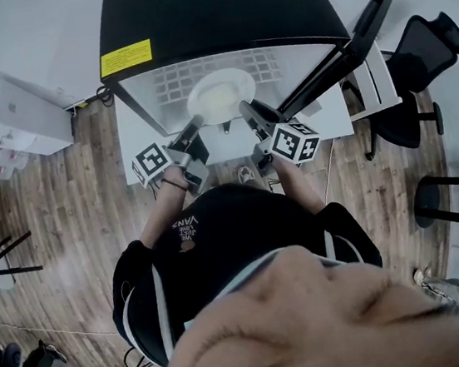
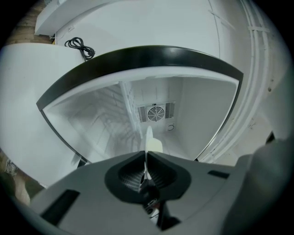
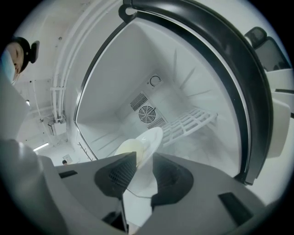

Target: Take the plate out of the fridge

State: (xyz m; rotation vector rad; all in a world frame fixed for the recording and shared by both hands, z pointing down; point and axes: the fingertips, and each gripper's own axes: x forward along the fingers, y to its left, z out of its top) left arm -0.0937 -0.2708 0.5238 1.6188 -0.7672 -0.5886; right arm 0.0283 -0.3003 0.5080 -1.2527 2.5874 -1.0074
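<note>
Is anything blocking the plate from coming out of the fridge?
Nothing visible does. The fridge door stands wide open, and nothing sits in front of the plate. The left gripper pinches its rim; the right gripper's jaws sit open around it.

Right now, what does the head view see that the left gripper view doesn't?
Only the head view: the right gripper, the chair and the yellow label on the fridge. Only the left gripper view: the fan at the fridge's back and a black cable. Both: the open fridge and the plate, round from the head, edge-on from the gripper.
</note>
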